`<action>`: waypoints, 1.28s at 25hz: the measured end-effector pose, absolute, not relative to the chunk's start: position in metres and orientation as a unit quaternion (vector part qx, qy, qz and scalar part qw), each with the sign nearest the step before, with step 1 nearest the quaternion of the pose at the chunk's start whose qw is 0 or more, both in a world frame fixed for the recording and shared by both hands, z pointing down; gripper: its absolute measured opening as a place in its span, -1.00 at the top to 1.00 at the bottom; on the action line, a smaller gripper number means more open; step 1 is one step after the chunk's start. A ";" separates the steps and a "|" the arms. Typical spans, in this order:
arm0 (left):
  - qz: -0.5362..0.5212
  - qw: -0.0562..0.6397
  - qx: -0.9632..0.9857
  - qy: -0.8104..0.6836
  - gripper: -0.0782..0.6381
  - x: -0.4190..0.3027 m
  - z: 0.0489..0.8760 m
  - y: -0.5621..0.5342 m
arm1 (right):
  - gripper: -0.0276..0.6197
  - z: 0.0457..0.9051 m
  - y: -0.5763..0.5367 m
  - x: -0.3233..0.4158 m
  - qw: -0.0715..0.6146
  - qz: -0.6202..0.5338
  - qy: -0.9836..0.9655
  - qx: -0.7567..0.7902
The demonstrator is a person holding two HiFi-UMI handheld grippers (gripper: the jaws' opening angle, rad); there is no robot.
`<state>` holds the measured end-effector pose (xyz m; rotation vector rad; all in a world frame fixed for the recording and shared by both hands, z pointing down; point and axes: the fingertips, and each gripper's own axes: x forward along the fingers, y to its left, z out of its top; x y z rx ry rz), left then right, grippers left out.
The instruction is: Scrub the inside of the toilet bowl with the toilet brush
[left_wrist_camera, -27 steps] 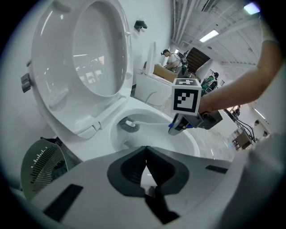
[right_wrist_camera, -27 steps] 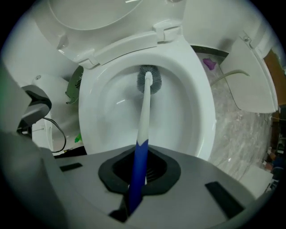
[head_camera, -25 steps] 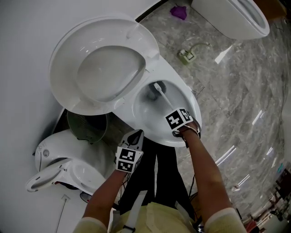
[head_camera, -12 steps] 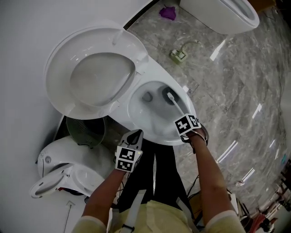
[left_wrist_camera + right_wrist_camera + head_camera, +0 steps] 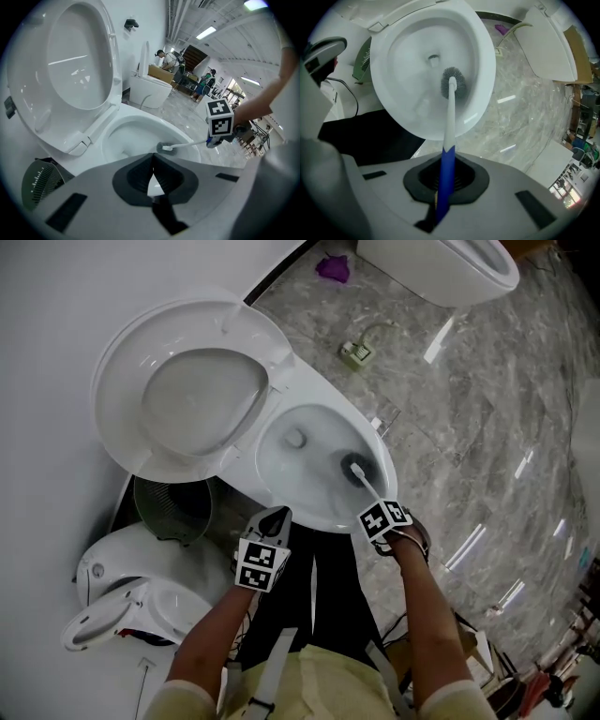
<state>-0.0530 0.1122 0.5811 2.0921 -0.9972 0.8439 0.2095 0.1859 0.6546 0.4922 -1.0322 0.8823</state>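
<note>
Jaws of the right gripper [image 5: 444,180] clamp the blue grip of the white-handled toilet brush [image 5: 450,108], its long axis running straight ahead to grey bristles low inside the white ceramic toilet bowl [image 5: 486,61]; left gripper [image 5: 153,174], closed and empty, hovers near the rim

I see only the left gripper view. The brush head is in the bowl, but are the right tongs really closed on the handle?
Observer: Yes. The right gripper view shows the right tongs shut on the blue end of the toilet brush.
Operator: And where in the bowl is the head?
Observer: On the sloping wall of the toilet bowl, beside the drain hole, not in it.
Operator: Are my left tongs over the bowl?
Observer: No. In the head view the left tongs hang just outside its front rim.
</note>
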 end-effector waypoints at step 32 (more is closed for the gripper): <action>0.288 0.375 0.742 -0.474 0.75 -0.098 0.585 0.130 | 0.87 0.664 0.199 0.082 0.742 0.377 -0.555 0.007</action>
